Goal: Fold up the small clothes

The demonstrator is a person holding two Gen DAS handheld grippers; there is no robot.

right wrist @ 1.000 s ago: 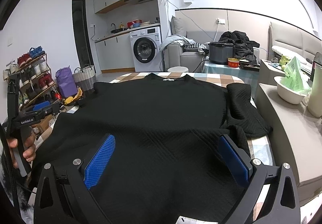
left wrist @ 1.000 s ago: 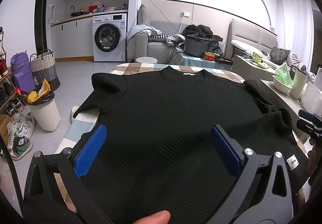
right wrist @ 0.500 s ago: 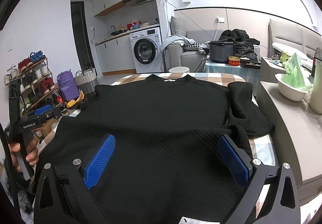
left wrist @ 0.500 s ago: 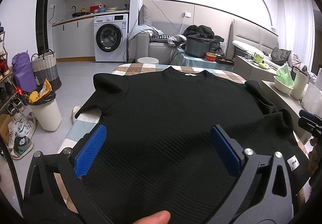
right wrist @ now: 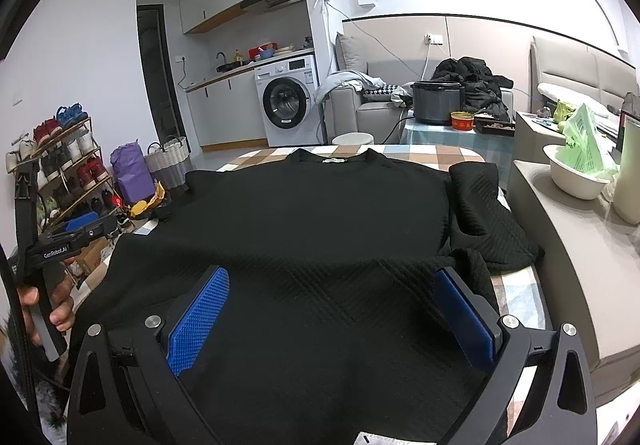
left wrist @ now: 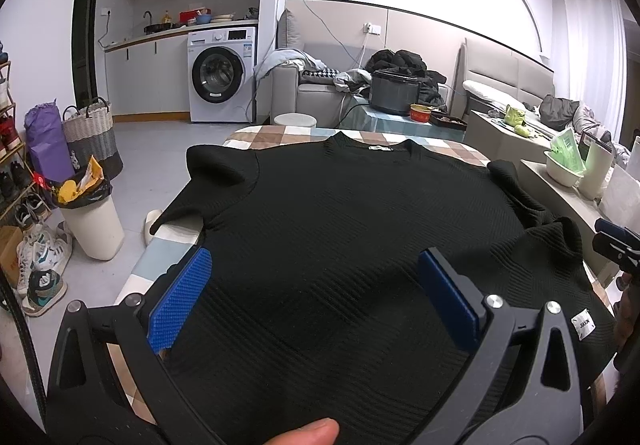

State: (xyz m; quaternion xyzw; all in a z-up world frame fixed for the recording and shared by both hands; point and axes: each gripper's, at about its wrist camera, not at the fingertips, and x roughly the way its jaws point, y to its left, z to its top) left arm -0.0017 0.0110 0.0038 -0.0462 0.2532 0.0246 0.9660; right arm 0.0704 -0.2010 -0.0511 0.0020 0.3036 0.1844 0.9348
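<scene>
A black ribbed short-sleeved top lies spread flat on a checked table, collar at the far end. Its right sleeve is folded over and bunched; its left sleeve hangs off the table's left edge. My left gripper hovers open over the near left hem, its blue pads wide apart. My right gripper hovers open over the near right hem. Neither holds cloth. The other hand-held gripper shows at the left of the right wrist view.
A white bin with a yellow bag, shoes and a shoe rack stand on the floor to the left. A beige counter with a white bowl borders the table's right side. Washing machine and sofa lie beyond.
Both views have tilted slightly upward; the grippers stay open over the hem and the top has not moved.
</scene>
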